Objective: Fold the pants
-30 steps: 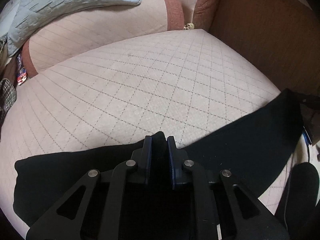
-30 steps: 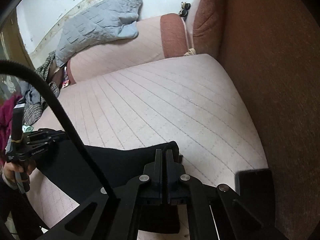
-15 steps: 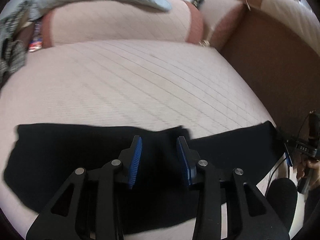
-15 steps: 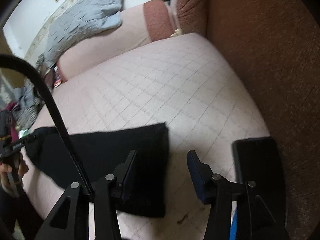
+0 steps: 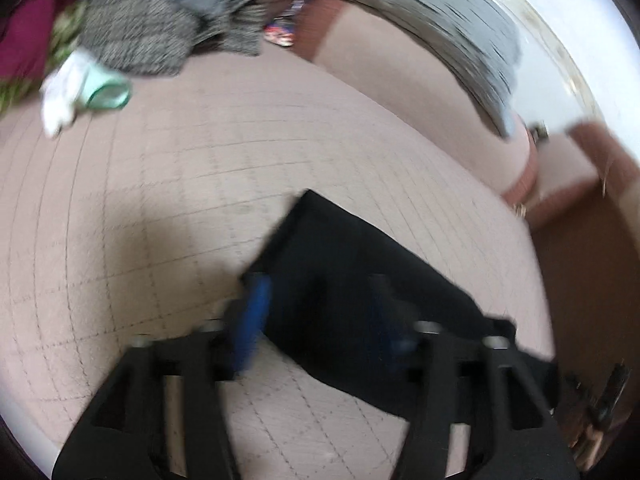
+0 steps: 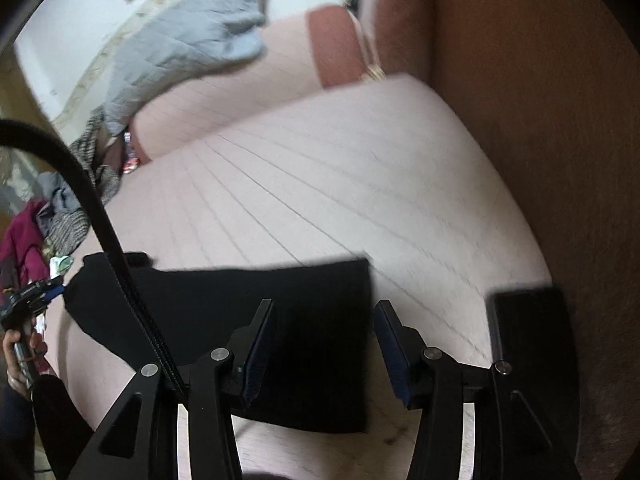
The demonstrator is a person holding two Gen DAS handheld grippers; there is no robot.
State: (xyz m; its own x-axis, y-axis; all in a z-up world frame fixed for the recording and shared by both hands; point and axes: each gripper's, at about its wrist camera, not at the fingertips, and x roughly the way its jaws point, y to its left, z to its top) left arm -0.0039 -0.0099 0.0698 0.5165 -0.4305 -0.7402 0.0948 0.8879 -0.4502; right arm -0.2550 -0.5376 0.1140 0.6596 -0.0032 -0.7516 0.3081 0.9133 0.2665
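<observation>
Both grippers stand open, holding nothing — the left gripper point(image 5: 320, 316) has just been widening, the right gripper point(image 6: 324, 344) too — over the black pants point(image 6: 240, 312), a band running lower left to right.

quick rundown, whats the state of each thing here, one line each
black pants: lying flat on the cushion, folded into a strip, gripped by neither claw
left claw: open over the pants, jaws have just been opening, nothing pinched
right claw: open above the pants' end, holding nothing
pink quilted cushion: mostly bare
grey blanket: crumpled on the far cushion
clothes pile: heaped, unfolded
</observation>
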